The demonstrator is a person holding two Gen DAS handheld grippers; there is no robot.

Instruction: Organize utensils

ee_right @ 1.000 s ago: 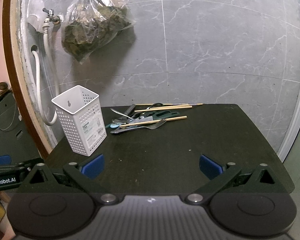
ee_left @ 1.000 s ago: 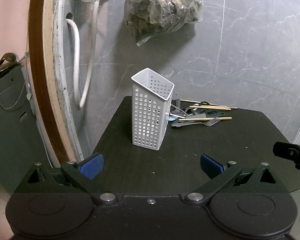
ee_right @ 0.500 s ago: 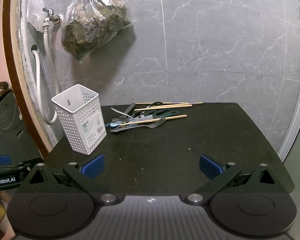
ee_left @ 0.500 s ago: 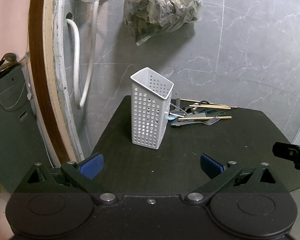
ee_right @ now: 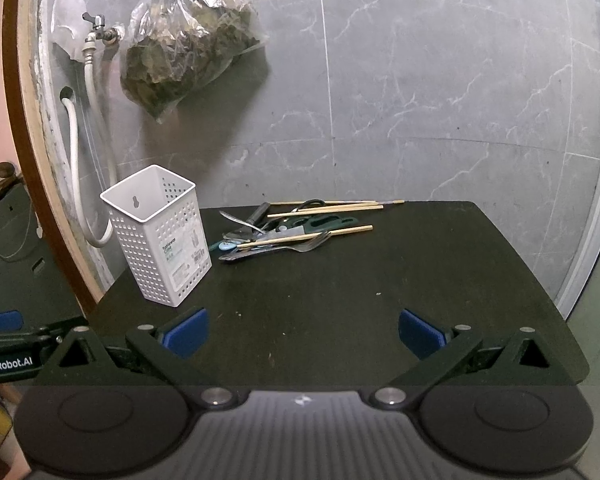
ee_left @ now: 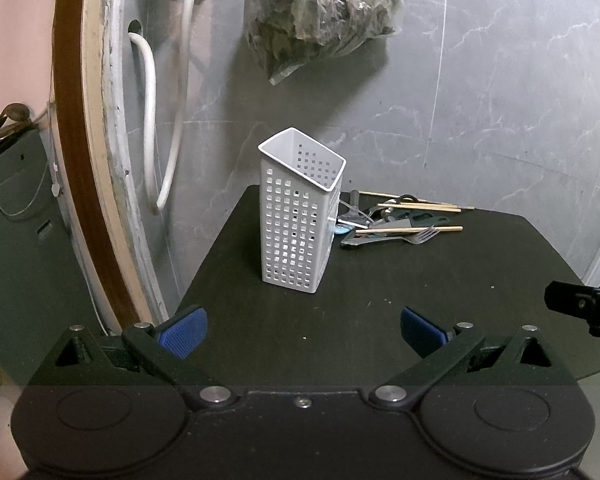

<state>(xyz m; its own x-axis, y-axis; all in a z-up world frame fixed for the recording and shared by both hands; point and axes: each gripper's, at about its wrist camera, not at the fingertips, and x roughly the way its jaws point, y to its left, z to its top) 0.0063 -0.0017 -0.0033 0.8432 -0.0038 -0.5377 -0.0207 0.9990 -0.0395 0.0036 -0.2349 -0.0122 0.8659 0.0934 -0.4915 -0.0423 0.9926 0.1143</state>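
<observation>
Both grippers hover spread wide and empty as the utensil pile (ee_right: 296, 230), long axes running nine-to-three beside the white caddy (ee_right: 158, 234), lies at twelve o'clock from the right gripper (ee_right: 302, 330), apparently nearer than the left gripper (ee_left: 302, 330).

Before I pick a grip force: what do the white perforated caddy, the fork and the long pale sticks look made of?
White perforated caddy: likely moulded plastic, matte, with even square holes and a printed label. Fork: seemingly metal, grey with a dull shine on its tines. Long pale sticks: probably wood or bamboo, tan, unglossy, thin and straight.
</observation>
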